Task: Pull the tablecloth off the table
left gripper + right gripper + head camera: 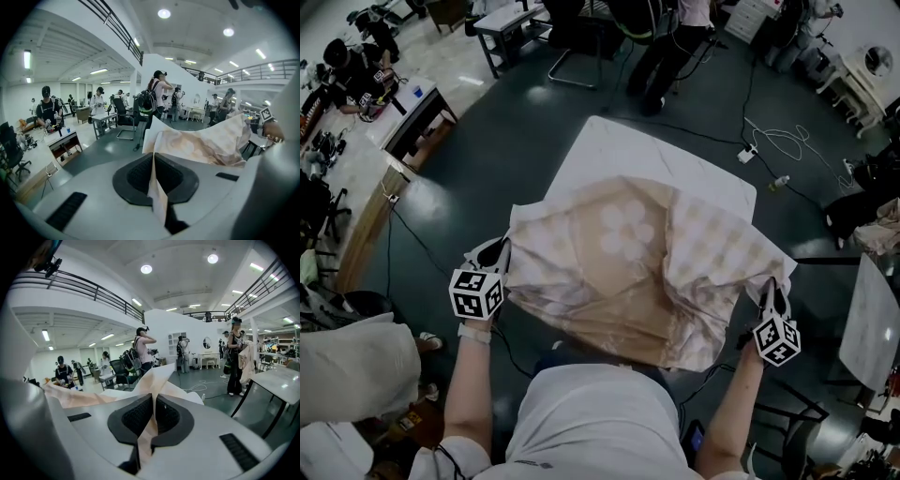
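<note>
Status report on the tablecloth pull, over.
Both shut on tablecloth edge: left gripper, right gripper. Cloth bunched, held up off near side; far part of table bare. No snag seen.

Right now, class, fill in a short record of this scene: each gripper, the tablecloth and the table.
left gripper: shut on the tablecloth, at its near left edge
right gripper: shut on the tablecloth, at its near right edge
tablecloth: beige with a pale flower print, bunched and spread between the two grippers
table: white top, far part bare
task state: tablecloth not yet fully off the table
</note>
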{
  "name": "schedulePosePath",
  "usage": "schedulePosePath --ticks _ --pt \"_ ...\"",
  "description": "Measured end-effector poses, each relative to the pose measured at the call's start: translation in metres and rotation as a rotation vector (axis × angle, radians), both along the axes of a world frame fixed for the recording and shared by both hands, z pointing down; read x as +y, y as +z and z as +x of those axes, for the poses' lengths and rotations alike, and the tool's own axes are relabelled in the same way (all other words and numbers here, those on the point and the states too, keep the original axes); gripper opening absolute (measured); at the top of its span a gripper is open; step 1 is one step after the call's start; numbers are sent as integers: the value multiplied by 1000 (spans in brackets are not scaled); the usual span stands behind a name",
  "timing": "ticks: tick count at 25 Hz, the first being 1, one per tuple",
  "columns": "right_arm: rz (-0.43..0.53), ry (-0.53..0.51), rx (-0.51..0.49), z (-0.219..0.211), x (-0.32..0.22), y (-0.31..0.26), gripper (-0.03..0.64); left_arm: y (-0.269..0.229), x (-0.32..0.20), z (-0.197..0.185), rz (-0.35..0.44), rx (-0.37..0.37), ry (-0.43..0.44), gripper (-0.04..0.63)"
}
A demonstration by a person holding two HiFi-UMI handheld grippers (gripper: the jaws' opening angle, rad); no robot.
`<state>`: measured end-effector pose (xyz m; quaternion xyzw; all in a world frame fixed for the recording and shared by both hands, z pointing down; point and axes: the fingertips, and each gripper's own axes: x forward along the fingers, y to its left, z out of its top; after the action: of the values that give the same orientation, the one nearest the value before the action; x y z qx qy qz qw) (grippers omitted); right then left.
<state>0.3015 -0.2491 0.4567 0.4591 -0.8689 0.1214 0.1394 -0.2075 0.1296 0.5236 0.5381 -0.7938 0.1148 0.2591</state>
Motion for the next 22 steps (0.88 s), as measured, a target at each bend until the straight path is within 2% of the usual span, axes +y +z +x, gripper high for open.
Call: schedulePosePath --ticks 9,15,18,22 --pt "79 91 -14 13 66 -42 28 -13 55 0 57 22 58 12" --pt "112 137 -28 32 119 -51 28 -12 93 10 45 -30 117 12" --pt "136 165 -40 38 156 -61 28 -11 120 13 44 -5 138 12" --pt "168 188 -64 48 198 -79 28 -12 149 27 94 62 163 12"
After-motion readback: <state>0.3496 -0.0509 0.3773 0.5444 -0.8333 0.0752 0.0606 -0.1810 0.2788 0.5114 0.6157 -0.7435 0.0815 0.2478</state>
